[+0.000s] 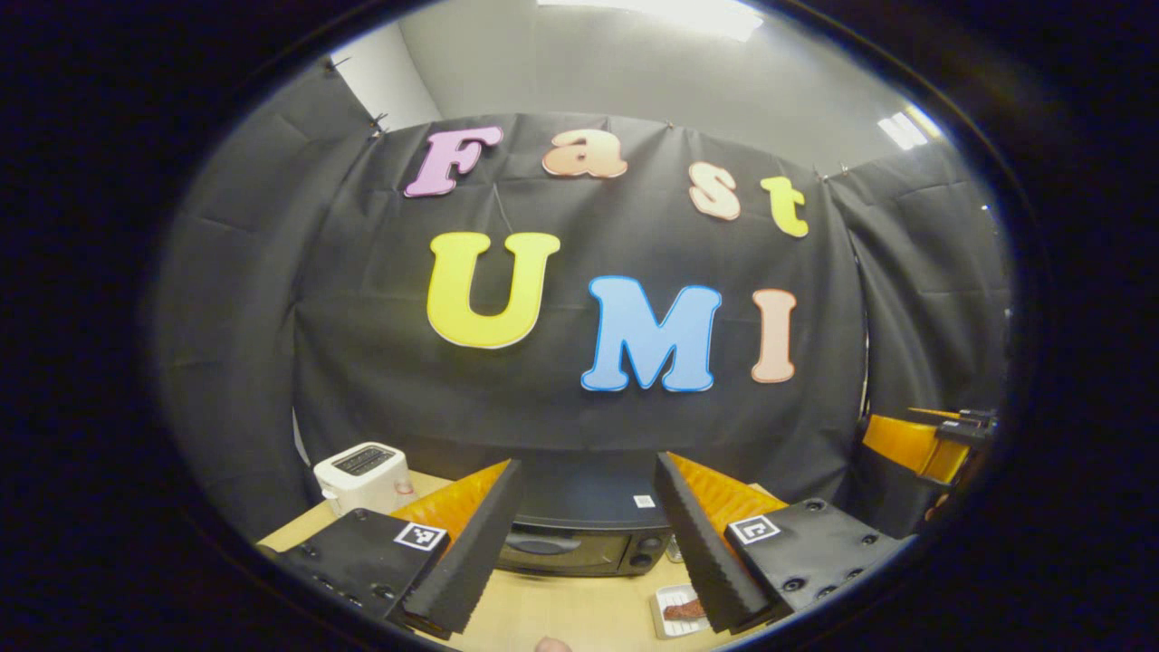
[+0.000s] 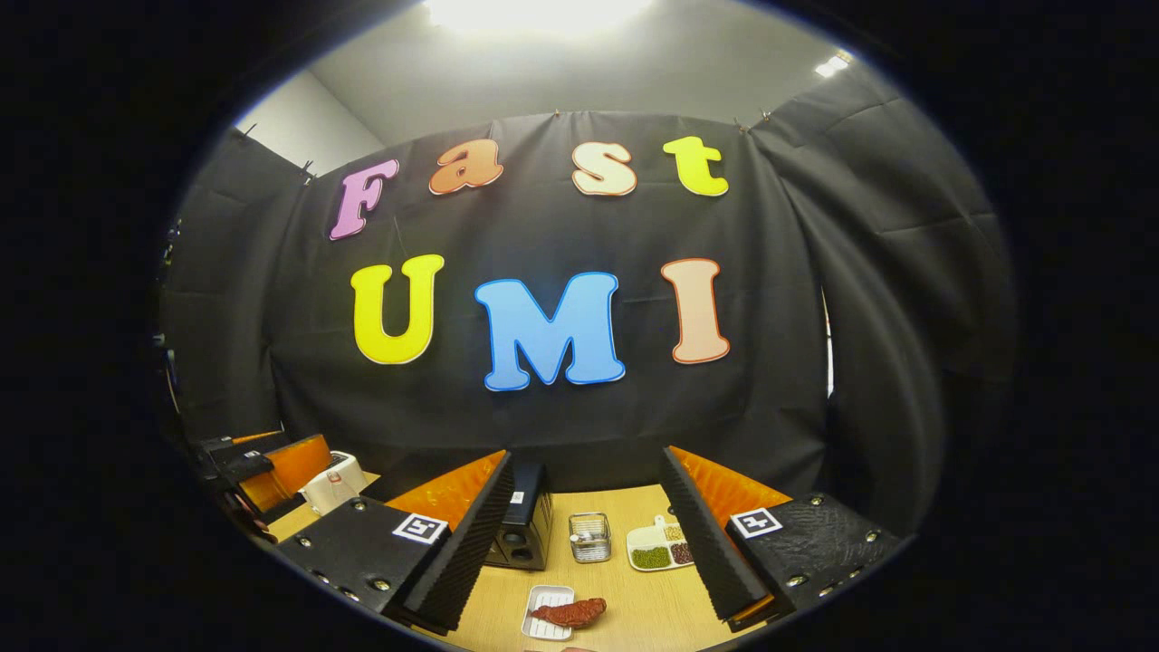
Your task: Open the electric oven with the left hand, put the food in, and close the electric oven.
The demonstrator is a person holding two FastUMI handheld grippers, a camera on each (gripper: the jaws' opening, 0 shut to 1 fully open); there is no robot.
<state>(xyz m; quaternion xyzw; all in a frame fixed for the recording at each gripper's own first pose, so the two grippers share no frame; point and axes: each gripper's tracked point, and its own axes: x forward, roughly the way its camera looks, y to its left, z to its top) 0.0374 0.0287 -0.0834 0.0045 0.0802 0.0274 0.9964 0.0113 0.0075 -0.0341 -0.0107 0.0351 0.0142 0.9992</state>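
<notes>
1. The left gripper (image 1: 589, 543) hangs above the near edge of the wooden bench (image 1: 561, 616), its jaws wide open and holding nothing.
2. Between its fingers, in the left gripper view, stands the electric oven (image 1: 579, 543), a dark box at the back of the bench against the black cloth wall; its door is shut.
3. A white toaster (image 1: 362, 475) sits to the left of the oven, well apart from it.
4. In the same view a small white tray (image 1: 675, 611) lies on the bench just in front of the oven's right end, with a reddish-brown piece of food (image 1: 684, 609) on it, partly hidden by a finger.
5. The right gripper (image 2: 589, 543) also hangs over the bench, jaws wide open and empty.
6. In the right gripper view the oven shows end-on at the left, near the left finger, and the food lies on its tray close to the bottom edge, between the two fingers and touching neither.
7. Behind the tray stand a small wire basket (image 2: 589, 538) and, just beside it to the right, a divided white dish (image 2: 658, 546) holding green and dark grains.
8. The left gripper also shows at the far left of this view, near the toaster.
</notes>
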